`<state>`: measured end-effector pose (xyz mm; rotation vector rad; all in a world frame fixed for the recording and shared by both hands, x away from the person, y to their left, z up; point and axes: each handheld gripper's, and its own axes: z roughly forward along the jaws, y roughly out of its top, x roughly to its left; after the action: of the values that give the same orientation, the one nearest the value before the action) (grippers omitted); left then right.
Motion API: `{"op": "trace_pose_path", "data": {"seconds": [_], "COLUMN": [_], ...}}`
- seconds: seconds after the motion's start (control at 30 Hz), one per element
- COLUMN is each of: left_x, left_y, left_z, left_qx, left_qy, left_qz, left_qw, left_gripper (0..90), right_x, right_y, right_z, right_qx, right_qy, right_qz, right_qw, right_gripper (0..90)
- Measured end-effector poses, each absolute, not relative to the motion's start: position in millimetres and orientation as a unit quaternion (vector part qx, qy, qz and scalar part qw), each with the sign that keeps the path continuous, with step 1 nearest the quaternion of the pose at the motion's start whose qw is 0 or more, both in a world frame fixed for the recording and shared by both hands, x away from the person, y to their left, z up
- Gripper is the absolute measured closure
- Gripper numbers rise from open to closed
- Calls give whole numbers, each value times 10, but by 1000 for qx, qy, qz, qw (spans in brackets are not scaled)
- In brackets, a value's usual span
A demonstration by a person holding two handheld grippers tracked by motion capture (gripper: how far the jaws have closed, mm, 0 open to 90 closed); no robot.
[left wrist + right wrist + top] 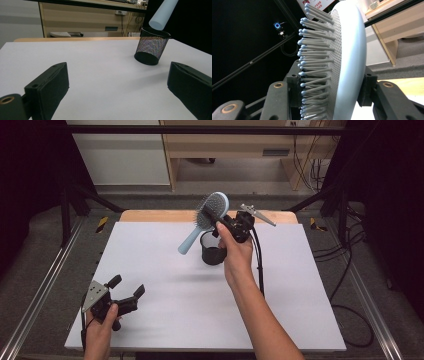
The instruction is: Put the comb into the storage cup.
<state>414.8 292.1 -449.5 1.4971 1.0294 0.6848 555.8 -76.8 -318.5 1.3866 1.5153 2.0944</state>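
A light blue hairbrush (pixel 206 218) is up in the air over the far middle of the white desk (pixel 165 295). The right tongs (pixel 216 220) are squeezed onto the round head of the brush. In the right gripper view one jaw presses on the side with the bristles (pixel 312 65) and the other jaw presses on the smooth back of the hairbrush (pixel 348 65). The right hand (pixel 234 256) holds these tongs above the desk. The brush handle points down and to the left, and its end hangs just above a black mesh cup (pixel 212 251). In the left gripper view the cup (pixel 151 46) stands upright on the desk, and the tip of the handle (pixel 162 13) sits over its rim. It may be just above the rim and not inside yet, but that is hard to tell from here. The left tongs (pixel 127 287) are low over the near left corner of the desk, held by the left hand (pixel 102 322). Their two jaws are spread wide apart with nothing between them, and they are well apart from the cup.
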Motion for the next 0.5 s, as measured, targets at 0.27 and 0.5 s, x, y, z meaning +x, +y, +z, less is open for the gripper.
{"op": "trace_pose_path", "data": {"seconds": [0.27, 0.5], "left_x": [4150, 4145], "left_y": [2941, 2962], "left_z": [-4498, -4502], "left_qx": [636, 644], "left_qy": [439, 419], "left_qz": [292, 299], "left_qw": [563, 566], "left_gripper": [36, 31], "right_x": [5628, 5676], "right_y": [-809, -884], "right_z": [-3129, -3102], "right_qx": [468, 471], "right_qy": [515, 511], "right_qz": [708, 709], "right_qw": [119, 122], "right_gripper": [502, 501]}}
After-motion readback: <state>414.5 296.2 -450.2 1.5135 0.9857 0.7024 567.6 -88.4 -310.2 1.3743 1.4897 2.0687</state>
